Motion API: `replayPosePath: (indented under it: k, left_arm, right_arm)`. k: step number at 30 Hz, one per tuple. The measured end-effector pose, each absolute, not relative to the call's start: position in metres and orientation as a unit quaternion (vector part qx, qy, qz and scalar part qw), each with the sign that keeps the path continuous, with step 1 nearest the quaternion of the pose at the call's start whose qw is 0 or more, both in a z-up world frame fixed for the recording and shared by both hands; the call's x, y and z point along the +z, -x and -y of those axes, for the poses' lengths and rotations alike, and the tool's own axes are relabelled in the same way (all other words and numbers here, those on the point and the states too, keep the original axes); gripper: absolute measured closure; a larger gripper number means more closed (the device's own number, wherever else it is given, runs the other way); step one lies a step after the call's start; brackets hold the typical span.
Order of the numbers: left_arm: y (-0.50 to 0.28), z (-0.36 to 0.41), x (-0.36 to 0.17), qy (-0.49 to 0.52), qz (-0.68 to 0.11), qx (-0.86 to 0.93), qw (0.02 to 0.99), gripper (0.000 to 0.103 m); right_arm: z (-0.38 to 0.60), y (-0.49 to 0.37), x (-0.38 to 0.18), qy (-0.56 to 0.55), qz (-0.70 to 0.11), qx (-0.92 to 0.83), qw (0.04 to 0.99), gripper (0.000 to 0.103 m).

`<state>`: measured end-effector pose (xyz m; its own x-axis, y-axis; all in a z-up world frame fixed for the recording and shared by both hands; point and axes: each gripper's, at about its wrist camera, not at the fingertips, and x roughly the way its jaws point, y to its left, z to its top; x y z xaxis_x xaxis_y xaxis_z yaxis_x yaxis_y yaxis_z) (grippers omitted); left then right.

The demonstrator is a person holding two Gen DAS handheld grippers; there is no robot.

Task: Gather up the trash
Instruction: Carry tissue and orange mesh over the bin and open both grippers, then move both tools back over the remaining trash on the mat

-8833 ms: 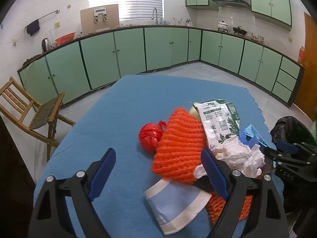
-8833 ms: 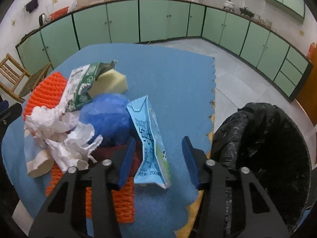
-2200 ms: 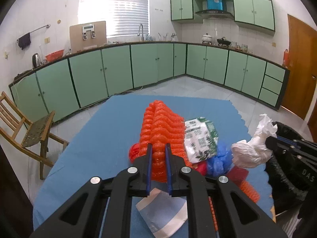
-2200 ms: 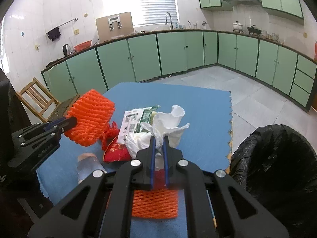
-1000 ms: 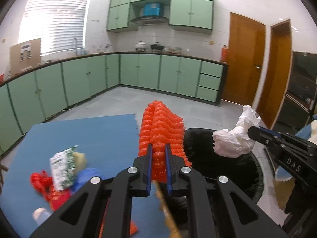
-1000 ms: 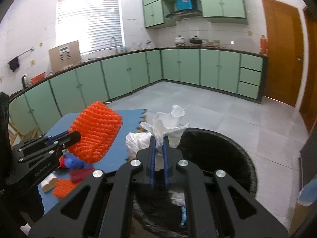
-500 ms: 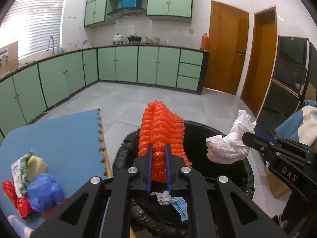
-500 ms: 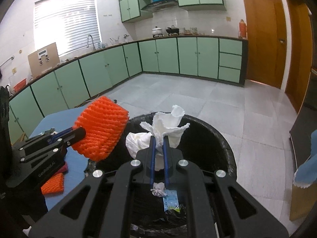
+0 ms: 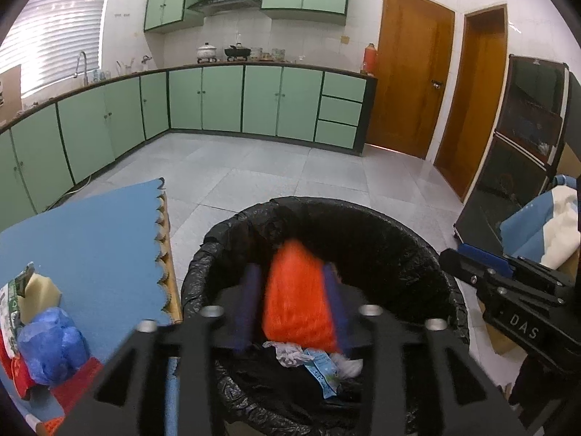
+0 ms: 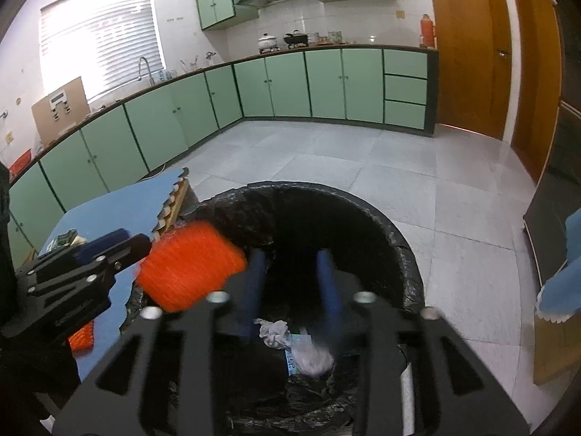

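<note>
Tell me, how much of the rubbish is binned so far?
Tissue and a carton already lie in the bin. The left hand-held gripper has opened, and the orange net is dropping in. A blue bag, a wrapper and red scraps remain on the table.

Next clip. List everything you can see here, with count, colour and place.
black-lined trash bin: one, black, on the floor beside the table
orange foam net sleeve: one, orange, blurred, between the left gripper's fingers over the bin
crumpled tissue wads: two, white, inside the bin
light blue carton: one, inside the bin
blue table mat: one, left of the bin
blue plastic bag: one, on the mat
yellowish sponge: one, behind the bag
cabinets: a row, green, along the walls
left gripper: black, open
right gripper: black, open, empty
</note>
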<state>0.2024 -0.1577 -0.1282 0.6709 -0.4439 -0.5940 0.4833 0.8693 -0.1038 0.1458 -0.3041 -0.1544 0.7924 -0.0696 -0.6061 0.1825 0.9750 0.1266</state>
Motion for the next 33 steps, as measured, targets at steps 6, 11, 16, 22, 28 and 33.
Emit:
replayPosePath:
  k: [6, 11, 16, 22, 28, 33]
  left_arm:
    - [-0.199, 0.142, -0.121, -0.025, -0.306, -0.234, 0.923, 0.049]
    - [-0.193, 0.114, -0.108, -0.026, -0.282, -0.203, 0.938, 0.042]
    - [-0.184, 0.073, -0.099, -0.022, -0.267, -0.159, 0.95, 0.039]
    - [-0.174, 0.011, -0.089, -0.022, -0.254, -0.09, 0.963, 0.038]
    - [-0.164, -0.052, -0.089, -0.017, -0.254, -0.022, 0.967, 0.038]
    - [-0.158, -0.093, -0.095, -0.009, -0.26, 0.019, 0.965, 0.038]
  right_arm:
    - [0.3, -0.138, -0.147, -0.081, -0.293, -0.091, 0.948, 0.022]
    - [0.29, -0.137, -0.138, -0.074, -0.283, -0.088, 0.952, 0.013]
    - [0.272, -0.141, -0.134, -0.071, -0.284, -0.068, 0.954, 0.012]
    - [0.235, -0.151, -0.128, -0.06, -0.282, -0.029, 0.957, 0.012]
    - [0.181, -0.166, -0.122, -0.038, -0.279, 0.023, 0.959, 0.012]
    - [0.132, -0.182, -0.119, -0.023, -0.277, 0.071, 0.958, 0.012]
